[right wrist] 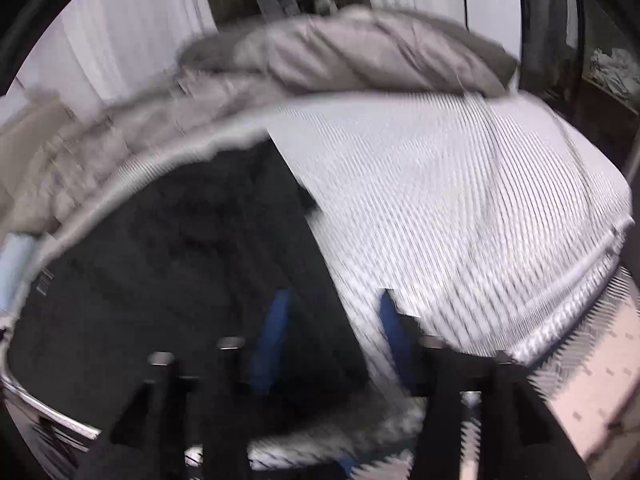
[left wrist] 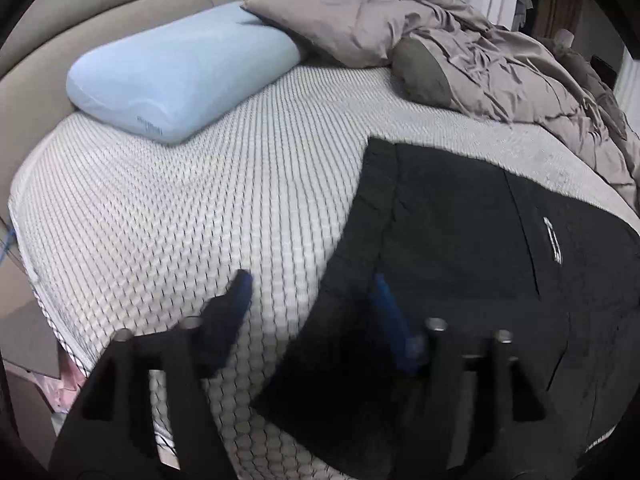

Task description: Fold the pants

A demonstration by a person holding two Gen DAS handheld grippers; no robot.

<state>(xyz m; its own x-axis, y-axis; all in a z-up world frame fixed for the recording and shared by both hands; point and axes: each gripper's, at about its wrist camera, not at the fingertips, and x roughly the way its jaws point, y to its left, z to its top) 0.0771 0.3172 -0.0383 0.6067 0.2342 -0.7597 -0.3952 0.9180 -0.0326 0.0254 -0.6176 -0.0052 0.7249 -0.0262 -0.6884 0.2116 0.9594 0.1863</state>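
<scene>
Left gripper (left wrist: 312, 292) hangs with its blue pads spread, one over the bare mattress (left wrist: 192, 208), the other over the edge of the black pants (left wrist: 460, 248); nothing is pinched that I can see. My right gripper (right wrist: 332, 308) is likewise parted, one pad over the dark cloth, the other over the mattress, and I see no fabric clamped there either, though that view is badly smeared.

The pants lie flat on the bed as a fairly compact dark block, a small white mark on them facing up, so I judge the fold is well along. For the next fold I would bring each gripper down onto an edge, take all layers at once, and lift both sides evenly so the block does not skew.

From the left wrist I get the pale blue pillow (left wrist: 180, 80), the headboard and the rumpled grey duvet (left wrist: 500, 64). From the right wrist I get the bed's far corner and curtains instead.
</scene>
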